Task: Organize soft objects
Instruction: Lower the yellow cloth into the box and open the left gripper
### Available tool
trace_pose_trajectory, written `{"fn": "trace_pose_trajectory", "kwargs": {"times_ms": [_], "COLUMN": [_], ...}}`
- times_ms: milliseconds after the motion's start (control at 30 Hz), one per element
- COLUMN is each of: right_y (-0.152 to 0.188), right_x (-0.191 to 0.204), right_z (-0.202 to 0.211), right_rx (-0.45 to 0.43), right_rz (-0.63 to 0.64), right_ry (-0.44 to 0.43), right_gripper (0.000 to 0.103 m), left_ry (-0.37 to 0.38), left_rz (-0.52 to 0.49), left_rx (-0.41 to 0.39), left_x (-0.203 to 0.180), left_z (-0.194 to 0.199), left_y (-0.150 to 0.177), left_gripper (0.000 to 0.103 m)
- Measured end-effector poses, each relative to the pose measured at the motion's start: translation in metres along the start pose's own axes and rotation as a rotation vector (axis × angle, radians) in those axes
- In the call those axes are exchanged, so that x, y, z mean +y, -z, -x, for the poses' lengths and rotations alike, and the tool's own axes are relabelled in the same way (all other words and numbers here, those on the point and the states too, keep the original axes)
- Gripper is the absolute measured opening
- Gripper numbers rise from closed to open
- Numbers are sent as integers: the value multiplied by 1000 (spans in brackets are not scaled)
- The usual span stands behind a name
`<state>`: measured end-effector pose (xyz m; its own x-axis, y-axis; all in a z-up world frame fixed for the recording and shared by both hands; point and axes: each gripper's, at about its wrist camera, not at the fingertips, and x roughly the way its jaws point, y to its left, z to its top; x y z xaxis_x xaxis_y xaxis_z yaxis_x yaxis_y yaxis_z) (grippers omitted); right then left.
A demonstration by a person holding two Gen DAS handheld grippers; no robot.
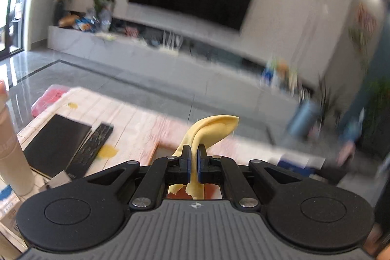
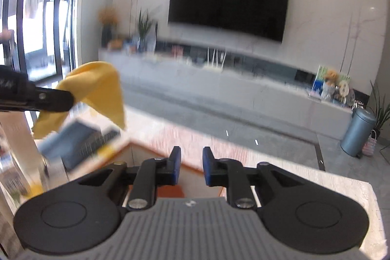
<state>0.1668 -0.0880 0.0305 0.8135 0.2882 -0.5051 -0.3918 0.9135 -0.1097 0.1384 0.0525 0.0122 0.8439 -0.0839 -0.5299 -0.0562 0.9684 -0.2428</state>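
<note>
A yellow cloth (image 1: pixel 214 128) hangs pinched between the pads of my left gripper (image 1: pixel 194 150), its top flopping to the right and its lower edge trailing below the jaws. The right wrist view catches the same cloth (image 2: pixel 102 87) at the left, held in the air by the left gripper's black fingers (image 2: pixel 58 100) above the table. My right gripper (image 2: pixel 191 155) is over the table's near edge, its blue-padded jaws a small gap apart and empty. Below both grippers lies an open box with an orange-brown inside (image 2: pixel 170 191).
The table (image 1: pixel 136 118) has a pale pink patterned cover. On its left lie a black flat pad (image 1: pixel 56 140) and a dark remote (image 1: pixel 92 148), beside a tall beige cylinder (image 1: pixel 12 150). A blue-sleeved arm (image 1: pixel 353 123) is blurred at the right. A blue bin (image 2: pixel 358 130) stands on the floor.
</note>
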Motion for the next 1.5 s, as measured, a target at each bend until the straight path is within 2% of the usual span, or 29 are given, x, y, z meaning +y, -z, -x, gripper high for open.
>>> {"fn": "trace_pose_trajectory", "kwargs": {"times_ms": [100, 200, 433, 600, 633, 767, 833, 900, 1000, 1100, 1167, 1333, 1500], "right_y": [3, 5, 18, 24, 25, 31, 34, 37, 42, 48, 52, 62, 71], "right_x": [10, 15, 20, 29, 31, 36, 38, 38, 37, 37, 37, 32, 31], "right_z": [-6, -12, -19, -29, -30, -34, -34, -33, -31, -25, -19, 2, 27], "right_rx": [32, 44, 79, 112, 116, 129, 131, 134, 140, 134, 119, 65, 42], "right_rz": [19, 13, -11, -15, -15, -17, -19, -29, -43, -67, -85, -170, -179], "right_ry": [-20, -14, 10, -3, -9, -25, -28, -25, -12, 9, 24, 62, 70], "right_gripper": [19, 21, 22, 25, 26, 32, 32, 33, 37, 51, 71, 100, 100], "left_ry": [8, 10, -25, -41, -46, -76, -88, -82, -77, -107, -121, -140, -73], "left_rz": [-23, -28, -53, -68, -74, -68, -75, -86, -75, -86, -124, -194, -217], "left_rx": [94, 150, 188, 185, 181, 160, 153, 158, 154, 152, 130, 55, -41], "left_x": [15, 23, 33, 34, 33, 32, 32, 31, 34, 33, 28, 16, 1], "left_z": [-26, -43, -51, -52, -52, -47, -46, -45, -46, -44, -38, -14, 19], "left_y": [16, 30, 43, 41, 41, 40, 39, 39, 38, 39, 39, 36, 36], "left_gripper": [5, 5, 5, 12, 17, 64, 69, 81, 89, 90, 91, 91, 92]}}
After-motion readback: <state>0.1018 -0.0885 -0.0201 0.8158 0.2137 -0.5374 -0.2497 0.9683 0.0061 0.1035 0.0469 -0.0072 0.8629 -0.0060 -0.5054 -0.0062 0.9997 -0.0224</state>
